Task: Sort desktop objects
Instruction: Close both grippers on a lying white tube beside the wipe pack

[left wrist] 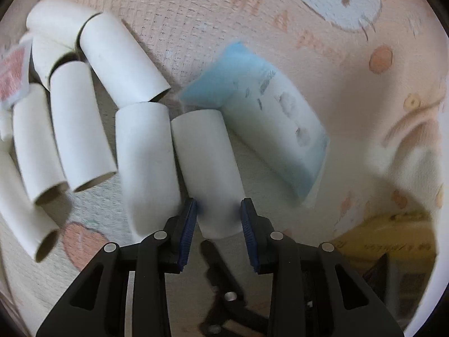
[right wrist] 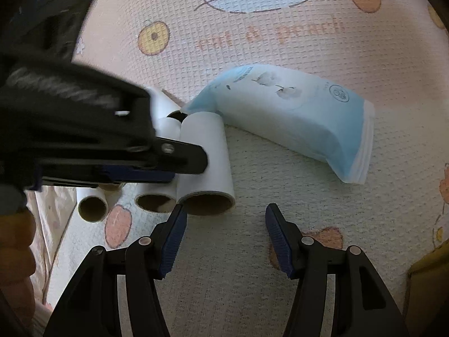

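Several white cardboard tubes lie side by side on a pink cartoon mat (left wrist: pixel 322 56). My left gripper (left wrist: pixel 219 213) has its jaws around the near end of the rightmost tube (left wrist: pixel 204 157), pads touching both sides. That tube (right wrist: pixel 204 151) also shows in the right wrist view, with the left gripper's body (right wrist: pixel 84 129) reaching in from the left. A blue and white tissue pack (left wrist: pixel 266 118) lies right of the tube and touches its far end; it also shows in the right wrist view (right wrist: pixel 294 115). My right gripper (right wrist: pixel 224 219) is open and empty, just in front of the tube's open end.
More tubes (left wrist: pixel 75 129) crowd the left side. A red and white packet (left wrist: pixel 12 75) lies at the far left. A yellow box (left wrist: pixel 393 241) sits beyond the mat's near right edge. The mat (right wrist: pixel 252 28) stretches behind the pack.
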